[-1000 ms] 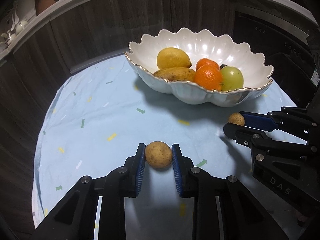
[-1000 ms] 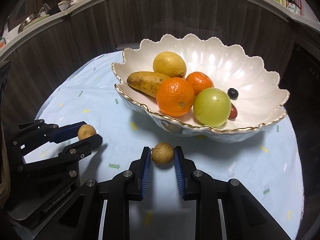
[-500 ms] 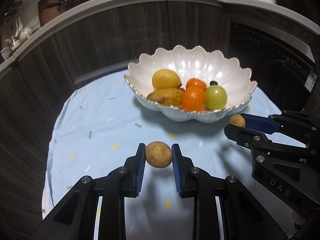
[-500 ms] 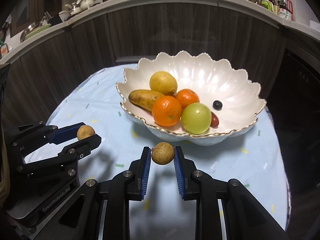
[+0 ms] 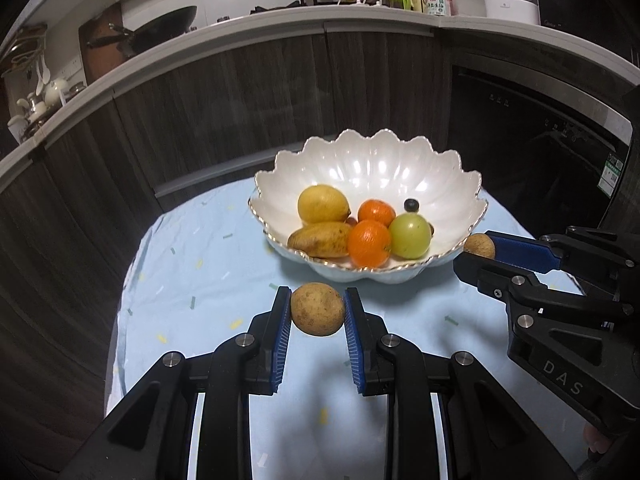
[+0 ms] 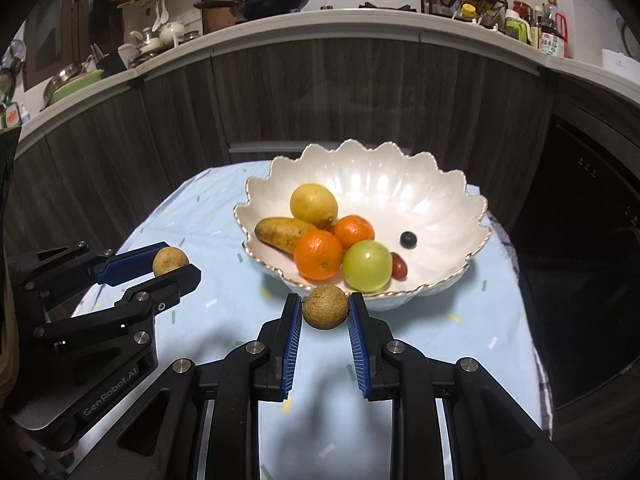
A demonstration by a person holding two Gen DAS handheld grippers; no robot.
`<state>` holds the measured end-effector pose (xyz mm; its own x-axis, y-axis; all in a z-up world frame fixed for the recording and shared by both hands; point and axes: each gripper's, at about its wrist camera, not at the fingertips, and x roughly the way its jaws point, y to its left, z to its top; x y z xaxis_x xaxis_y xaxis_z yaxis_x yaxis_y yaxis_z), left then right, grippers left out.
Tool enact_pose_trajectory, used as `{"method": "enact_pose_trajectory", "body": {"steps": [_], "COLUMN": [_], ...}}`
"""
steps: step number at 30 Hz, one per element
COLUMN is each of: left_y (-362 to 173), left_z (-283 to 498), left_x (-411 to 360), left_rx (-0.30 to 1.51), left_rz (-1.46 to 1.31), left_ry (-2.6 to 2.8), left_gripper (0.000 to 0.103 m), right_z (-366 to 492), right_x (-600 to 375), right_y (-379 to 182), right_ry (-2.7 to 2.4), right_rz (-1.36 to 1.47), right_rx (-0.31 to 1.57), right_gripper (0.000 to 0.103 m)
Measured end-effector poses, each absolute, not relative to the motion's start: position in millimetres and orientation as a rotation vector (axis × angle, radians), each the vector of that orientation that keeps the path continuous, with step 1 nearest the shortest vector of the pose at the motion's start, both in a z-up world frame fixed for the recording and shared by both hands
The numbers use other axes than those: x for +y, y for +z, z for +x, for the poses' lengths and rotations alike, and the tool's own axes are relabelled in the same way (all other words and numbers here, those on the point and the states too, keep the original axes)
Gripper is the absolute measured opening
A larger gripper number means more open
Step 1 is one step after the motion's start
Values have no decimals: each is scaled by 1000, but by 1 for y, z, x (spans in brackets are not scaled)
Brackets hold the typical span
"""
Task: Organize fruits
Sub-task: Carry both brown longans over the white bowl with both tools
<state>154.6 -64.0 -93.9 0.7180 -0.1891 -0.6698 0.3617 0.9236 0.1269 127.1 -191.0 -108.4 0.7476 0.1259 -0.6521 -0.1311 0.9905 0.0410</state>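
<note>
Two small tan round fruits are being held off the table, one in each gripper. The left gripper [image 5: 317,312] is pinching the smoother, yellowish fruit [image 5: 317,309] between its blue pads, jaws narrowed right onto it. The right gripper [image 6: 325,307] is clamping the rougher, browner fruit [image 6: 325,306] the same way, just in front of the near rim of the bowl. Both fruits are hanging above the pale blue cloth [image 6: 208,224], with soft shadows lying on the cloth below them.

The white scalloped bowl [image 6: 432,200] with a gilt rim is sitting toward the far edge of the round table. Inside it, crowding its left half, are lying a yellow lemon [image 6: 314,205], a brown-speckled oblong fruit [image 6: 282,233], two oranges, the nearer [image 6: 318,260] and the farther [image 6: 354,232], and a green round fruit [image 6: 367,266]. A small dark berry [image 6: 408,239] is lying alone toward the bowl's middle, and a small red fruit [image 6: 399,266] is touching the green one's right side.

Dark wood cabinet fronts [image 6: 360,92] are curving behind the table, under a pale counter [image 5: 224,40] that is carrying a black wok [image 6: 276,0], bottles and crockery.
</note>
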Motion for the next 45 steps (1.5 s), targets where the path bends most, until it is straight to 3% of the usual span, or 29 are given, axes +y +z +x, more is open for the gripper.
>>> {"method": "enact_pose_trajectory", "body": {"steps": [45], "left_y": [-52], "left_z": [244], "left_x": [-127], "left_rx": [644], "left_rz": [261], "left_ry": [-353], "left_gripper": [26], "right_z": [199], "right_x": [-266], "right_y": [-63], "right_ry": [22], "right_rz": [25], "right_rx": [635], "right_gripper": [25]}}
